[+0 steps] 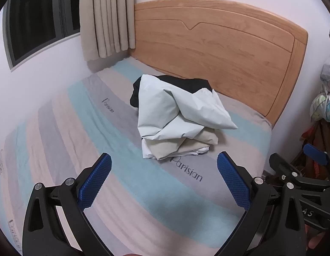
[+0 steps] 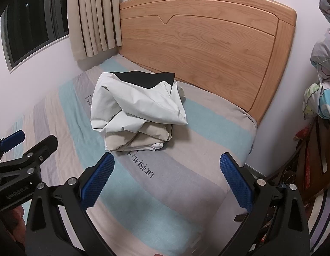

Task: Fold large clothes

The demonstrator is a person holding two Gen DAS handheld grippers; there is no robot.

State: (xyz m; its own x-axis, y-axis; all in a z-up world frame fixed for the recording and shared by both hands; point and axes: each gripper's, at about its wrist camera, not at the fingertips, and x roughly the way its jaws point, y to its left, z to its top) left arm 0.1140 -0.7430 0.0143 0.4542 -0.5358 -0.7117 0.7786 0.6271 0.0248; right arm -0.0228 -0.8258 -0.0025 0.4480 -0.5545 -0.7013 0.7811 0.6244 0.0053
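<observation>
Both grippers are hovering low over the near part of the bed [image 1: 58, 132], empty. Left gripper [image 1: 164, 181] is holding its blue-padded fingers [image 1: 94, 183] spread wide apart, with nothing between them but striped sheet. Right gripper [image 2: 167, 181] is doing the same, its fingers [image 2: 236, 183] splayed open over the sheet near the bed's right edge. Each gripper is showing up at the edge of the other's view: the right one at the far right of the left wrist view, the left one at the far left of the right wrist view, so the two are sitting side by side and apart.

Beyond the fingers, the clothes [image 1: 177, 115] are lying in a loose pile on the bed, well clear of both grippers. A pale, creased garment is sitting on top, a beige layer is peeking out beneath its near edge, and a black piece is showing at the back. The pile is resting near the wooden headboard [image 1: 218, 49], not touching it, just past the word "Parisian" printed on the sheet.

A beige curtain [image 1: 105, 17] is hanging in the corner left of the headboard, beside a dark window [image 1: 37, 21].
</observation>
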